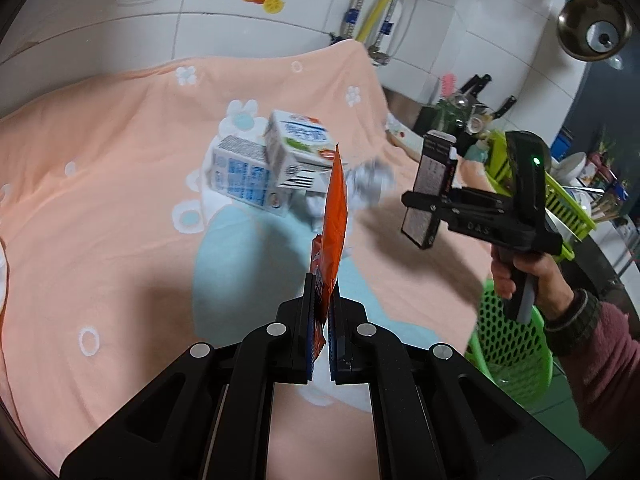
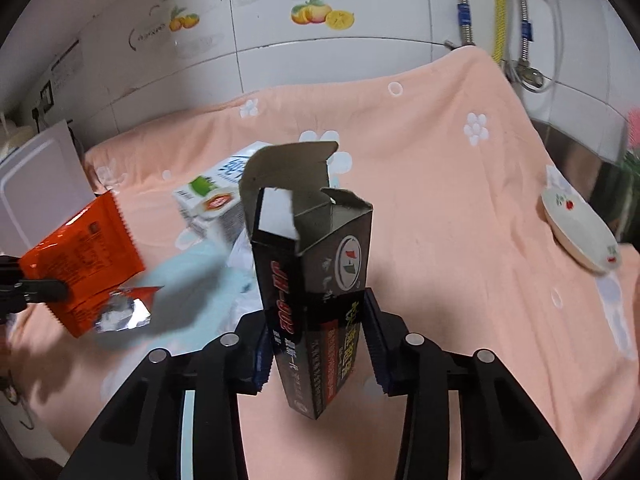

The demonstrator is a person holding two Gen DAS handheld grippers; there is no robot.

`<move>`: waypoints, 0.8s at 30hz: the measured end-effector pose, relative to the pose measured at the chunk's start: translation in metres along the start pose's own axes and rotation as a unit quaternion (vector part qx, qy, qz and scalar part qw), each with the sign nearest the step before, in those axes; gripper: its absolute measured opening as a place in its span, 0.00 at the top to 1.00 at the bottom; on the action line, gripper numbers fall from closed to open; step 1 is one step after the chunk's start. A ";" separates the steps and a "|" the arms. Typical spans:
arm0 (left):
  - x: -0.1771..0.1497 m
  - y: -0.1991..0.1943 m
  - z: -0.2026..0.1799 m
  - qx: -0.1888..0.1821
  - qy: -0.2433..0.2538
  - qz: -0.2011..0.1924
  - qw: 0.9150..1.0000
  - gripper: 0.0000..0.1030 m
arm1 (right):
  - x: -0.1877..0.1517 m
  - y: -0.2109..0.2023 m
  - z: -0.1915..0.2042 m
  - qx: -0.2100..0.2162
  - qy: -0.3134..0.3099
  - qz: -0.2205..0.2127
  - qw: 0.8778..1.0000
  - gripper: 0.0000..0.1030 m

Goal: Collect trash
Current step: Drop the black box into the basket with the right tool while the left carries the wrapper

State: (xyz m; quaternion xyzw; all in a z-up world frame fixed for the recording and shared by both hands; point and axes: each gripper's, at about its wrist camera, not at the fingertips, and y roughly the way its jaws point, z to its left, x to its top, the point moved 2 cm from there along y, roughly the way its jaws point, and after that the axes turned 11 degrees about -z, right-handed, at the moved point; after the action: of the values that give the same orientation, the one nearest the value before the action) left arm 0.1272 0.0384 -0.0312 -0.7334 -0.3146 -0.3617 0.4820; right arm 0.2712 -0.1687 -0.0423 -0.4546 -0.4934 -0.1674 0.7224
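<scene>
- Left gripper [image 1: 322, 280]: jaws pinched tight on a flat orange foil wrapper [image 1: 335, 216].
- Right gripper [image 2: 316, 312]: jaws part-way open, clamping an upright black cardboard box [image 2: 320, 276] with open flaps.

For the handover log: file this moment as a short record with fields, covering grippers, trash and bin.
left gripper: shut on the orange snack wrapper, held upright above the cloth
right gripper: shut on the black carton box, top flaps open
still on the cloth: two milk cartons, crumpled foil
surface: peach flowered cloth
bin: green perforated basket, beside the cloth, below the right hand
other: white dish on the cloth's right side
</scene>
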 end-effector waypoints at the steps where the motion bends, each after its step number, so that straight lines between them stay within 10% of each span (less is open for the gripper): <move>1: 0.000 -0.001 -0.003 -0.003 0.001 -0.001 1.000 0.96 | -0.002 -0.008 0.003 -0.001 0.000 -0.002 1.000 0.68; 7: -0.004 -0.007 -0.025 -0.025 0.011 -0.006 1.000 0.96 | -0.021 -0.043 0.013 -0.014 0.020 0.004 1.000 0.82; 24: -0.012 -0.015 -0.082 -0.087 0.041 -0.001 0.995 0.96 | -0.054 -0.145 0.013 -0.080 0.078 -0.024 0.993 0.83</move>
State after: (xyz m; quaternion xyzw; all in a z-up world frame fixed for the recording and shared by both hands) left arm 0.0903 -0.0343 -0.0119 -0.7567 -0.2626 -0.4180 0.4286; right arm 0.1389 -0.2465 -0.0167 -0.4843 -0.4314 -0.2588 0.7159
